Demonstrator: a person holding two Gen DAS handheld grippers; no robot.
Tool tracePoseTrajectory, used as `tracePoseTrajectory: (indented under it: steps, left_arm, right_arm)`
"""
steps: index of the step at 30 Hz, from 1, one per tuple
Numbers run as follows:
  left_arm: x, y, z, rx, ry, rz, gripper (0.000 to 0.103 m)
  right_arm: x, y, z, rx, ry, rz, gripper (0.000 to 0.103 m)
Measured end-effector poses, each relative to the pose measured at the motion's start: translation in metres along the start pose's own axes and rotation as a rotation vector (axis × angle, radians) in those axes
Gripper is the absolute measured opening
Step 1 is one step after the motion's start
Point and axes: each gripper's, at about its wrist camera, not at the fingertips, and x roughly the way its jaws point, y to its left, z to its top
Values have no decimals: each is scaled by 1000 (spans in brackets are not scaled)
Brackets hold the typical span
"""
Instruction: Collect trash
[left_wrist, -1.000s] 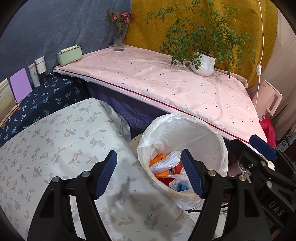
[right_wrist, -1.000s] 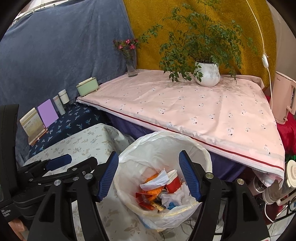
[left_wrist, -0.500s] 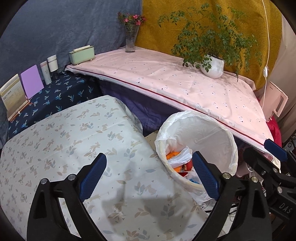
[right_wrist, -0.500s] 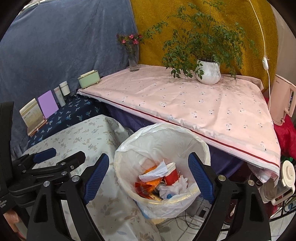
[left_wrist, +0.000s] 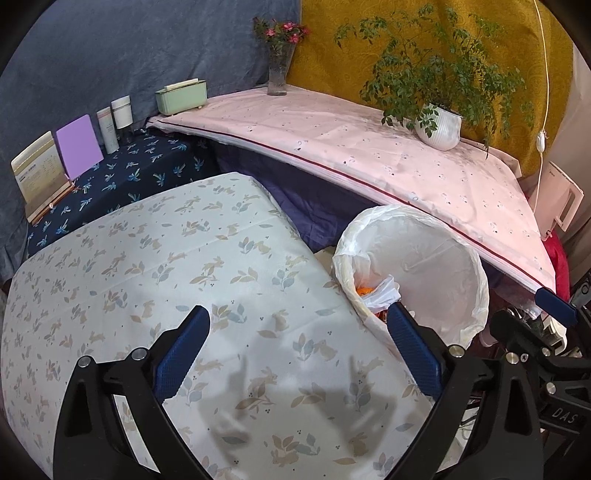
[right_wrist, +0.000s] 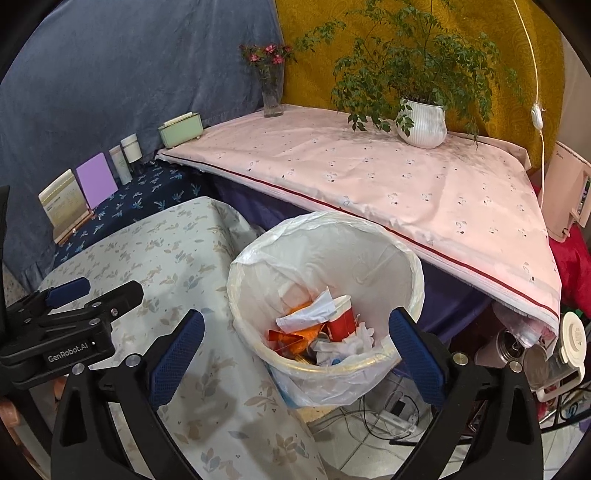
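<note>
A white-lined trash bin (right_wrist: 332, 240) stands on the floor between the floral-cloth table (right_wrist: 177, 258) and the pink-cloth table. Inside lies trash (right_wrist: 325, 325): a red paper cup, crumpled white paper and orange wrappers. My right gripper (right_wrist: 295, 317) hovers over the bin's near rim; its jaws are opening wide with nothing between them. My left gripper (left_wrist: 297, 314) is open and empty above the floral cloth (left_wrist: 184, 277), with the bin (left_wrist: 443, 258) just to its right. Each gripper shows at the edge of the other's view.
The pink-cloth table (right_wrist: 406, 184) carries a potted plant (right_wrist: 421, 125), a flower vase (right_wrist: 271, 92) and a green box (right_wrist: 181, 129). Bottles, a purple card (right_wrist: 95, 181) and a calendar stand on the dark blue cloth. Cables, a kettle and a flask crowd the floor at right.
Both grippers' jaws have spread much wider. The left gripper has shifted left over the floral table, so the bin now sits further right in its view.
</note>
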Motion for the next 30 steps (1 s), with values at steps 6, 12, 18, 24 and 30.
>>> tracePoseTrajectory:
  steps: [6, 12, 18, 24, 30]
  left_arm:
    - [1, -1, -6, 3, 10, 8, 93]
    - [2, -4, -10, 4, 23, 7, 94]
    - [1, -10, -15, 9, 30, 7, 94]
    - [-1, -17, -17, 24, 22, 23, 94]
    - [2, -19, -20, 27, 32, 39, 96]
  right_arm:
    - [4, -2, -6, 10, 15, -11, 96]
    - [5, -3, -11, 2, 23, -18, 96]
    - [4, -7, -16, 9, 31, -21, 96]
    - [2, -10, -20, 6, 34, -34, 96]
    - [-1, -11, -22, 3, 29, -37, 96]
